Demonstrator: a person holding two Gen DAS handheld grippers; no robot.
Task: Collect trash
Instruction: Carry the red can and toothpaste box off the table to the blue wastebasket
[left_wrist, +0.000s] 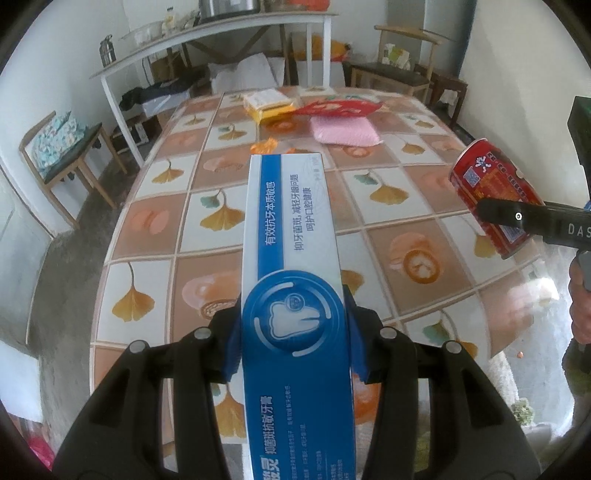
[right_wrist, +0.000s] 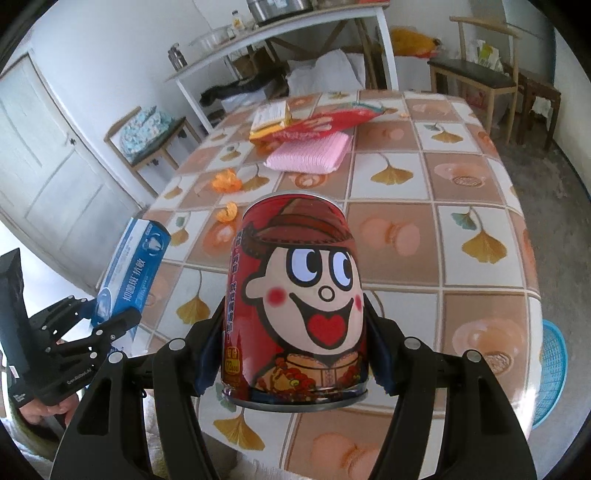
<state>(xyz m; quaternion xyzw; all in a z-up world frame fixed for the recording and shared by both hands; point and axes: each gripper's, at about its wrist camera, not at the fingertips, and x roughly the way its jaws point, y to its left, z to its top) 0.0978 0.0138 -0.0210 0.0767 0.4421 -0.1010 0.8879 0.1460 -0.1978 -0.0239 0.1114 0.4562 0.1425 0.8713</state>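
I hold two items clear of desk (right_wrist: 461, 177): left gripper (left_wrist: 293, 332) fingers clamped on toothpaste box (left_wrist: 288, 236), right gripper (right_wrist: 295, 332) on red can (right_wrist: 295, 295). Left on desk: orange peels (right_wrist: 226, 180), red wrapper (right_wrist: 332, 123), yellow packet (right_wrist: 269, 118); pink pad (right_wrist: 308, 155) possibly trash. Nothing binned yet.

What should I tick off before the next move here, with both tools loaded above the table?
1. Left tool clamped on the toothpaste box: ok.
2. Right tool clamped on the red can: ok.
3. Both items lifted clear of the table: ok.
4. Bin to drop into: cannot tell; only a blue basket edge shows beside the table.
5. Table cleared: not ok; orange peels, pink pack, red wrapper and yellow box remain.
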